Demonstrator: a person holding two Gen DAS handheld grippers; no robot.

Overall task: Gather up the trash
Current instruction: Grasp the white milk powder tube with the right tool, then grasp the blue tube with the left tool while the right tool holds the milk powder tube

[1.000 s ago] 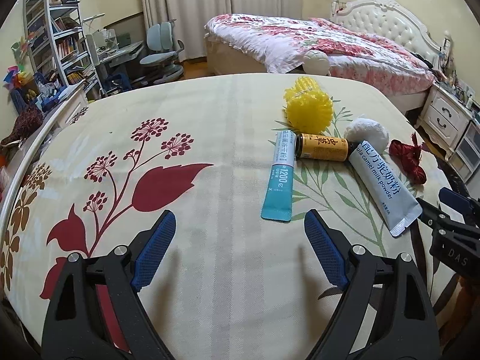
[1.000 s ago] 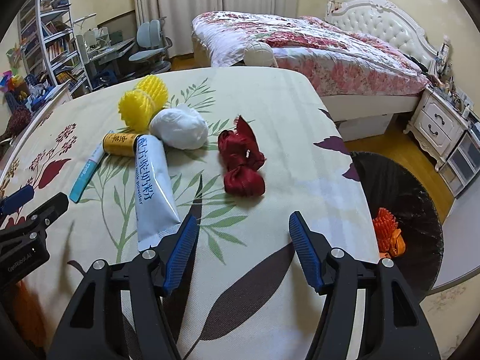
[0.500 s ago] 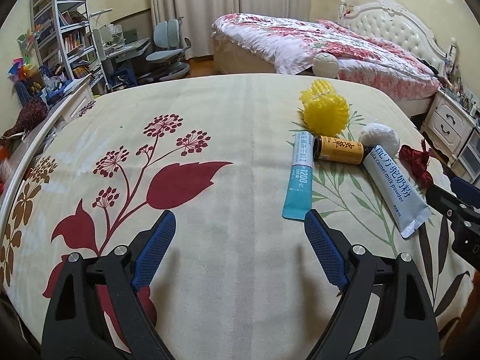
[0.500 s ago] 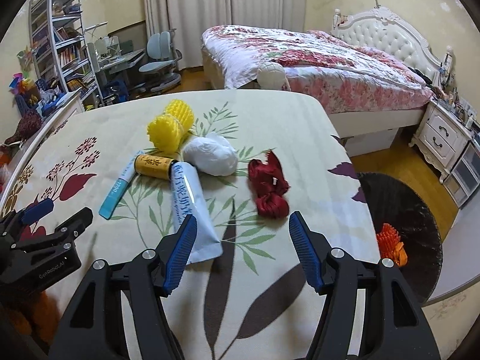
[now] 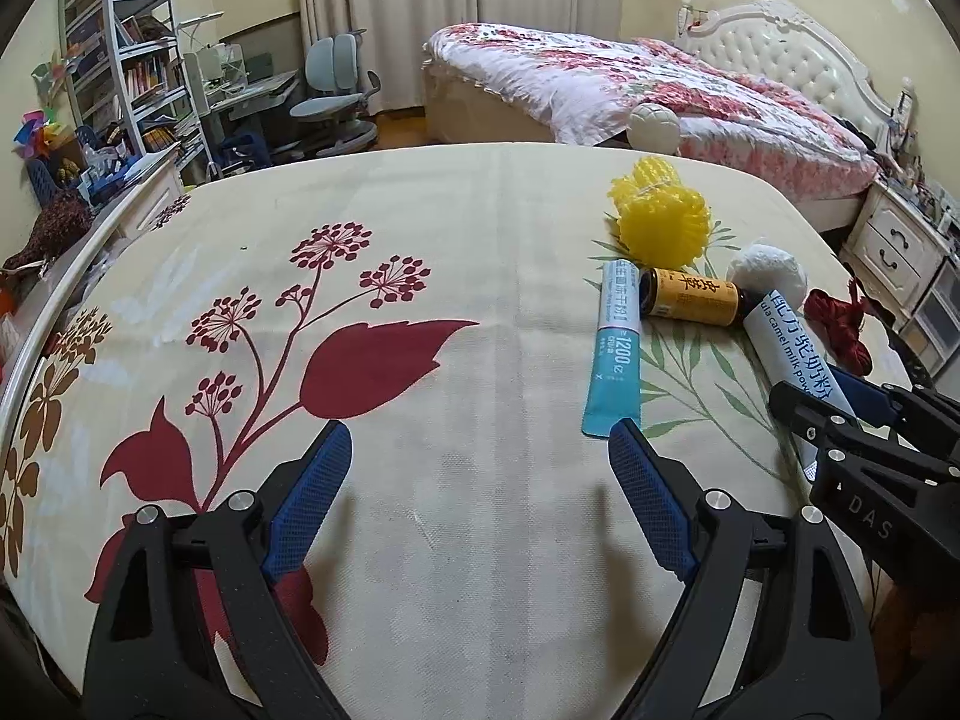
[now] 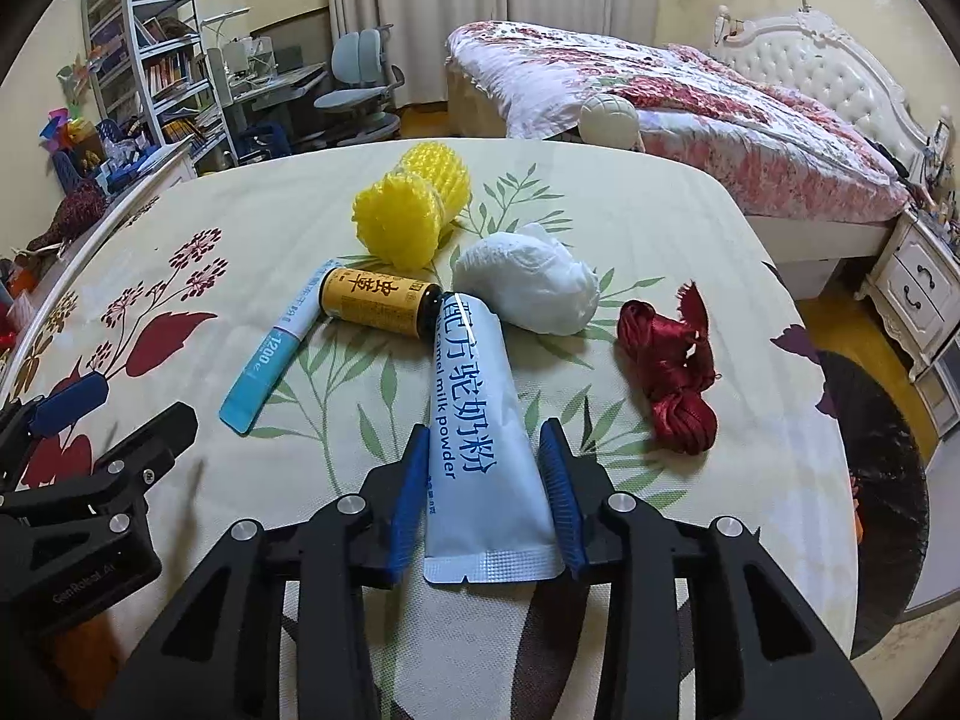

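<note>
Bedroom light falls on a cream tablecloth (image 5: 480, 228) printed with dark red flowers, and the table fills most of the left wrist view. Behind it stand a bed (image 5: 630, 84) with a floral cover, a bookshelf (image 5: 126, 60) and 2 desk chairs (image 5: 336, 96). The left gripper (image 5: 474, 474) hangs over bare cloth with its 2 blue pads spread wide and nothing between them. To its right lie a teal stick packet (image 5: 618, 354), a small yellow-labelled bottle (image 5: 690, 295) on its side, a yellow foam net (image 5: 660, 222), a white paper wad (image 5: 765, 276) and a red cord bundle (image 5: 837, 324). The pale blue milk powder sachet (image 5: 786, 342) runs toward the right edge, where the right gripper (image 5: 840, 405) covers its near end

From the right wrist view the same cloth (image 6: 630, 228) carries all the trash in 1 cluster. The right gripper (image 6: 483, 486) straddles the sachet (image 6: 474, 408), whose sealed near end lies between the 2 blue pads; the jaws are closing, both pads stand at the sachet's edges, and I cannot tell whether they press it yet. The bottle (image 6: 375, 300) touches the sachet's far end, with the packet (image 6: 270, 354) to the left, the net (image 6: 408, 210) behind and the wad (image 6: 531, 285) just beside. The cord (image 6: 672, 366) lies apart to the right. A black bin (image 6: 882, 480) sits on the floor past the table's right edge. The left gripper (image 6: 114, 405) shows at the left
</note>
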